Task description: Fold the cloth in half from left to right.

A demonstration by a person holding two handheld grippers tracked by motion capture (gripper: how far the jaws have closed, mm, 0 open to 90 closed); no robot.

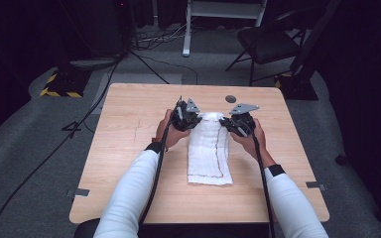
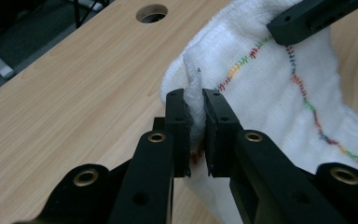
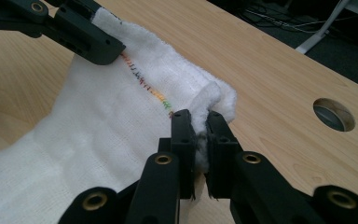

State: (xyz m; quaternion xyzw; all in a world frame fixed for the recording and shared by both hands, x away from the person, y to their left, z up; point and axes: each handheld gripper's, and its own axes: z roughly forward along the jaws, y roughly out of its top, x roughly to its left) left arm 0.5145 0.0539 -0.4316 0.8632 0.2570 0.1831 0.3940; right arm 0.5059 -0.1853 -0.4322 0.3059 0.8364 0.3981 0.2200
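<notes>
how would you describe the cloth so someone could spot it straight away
On the light wooden table, look at the middle, between the left gripper and the right gripper. The white cloth lies there, its far corners pinched, marked by multicoloured stitching.

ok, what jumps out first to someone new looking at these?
The white towel with coloured stitching, lying mid-table with its far end lifted. Each far corner is pinched: the left gripper is shut on one, the right gripper on the other. Next, the round hole in the table just beyond the towel.
</notes>
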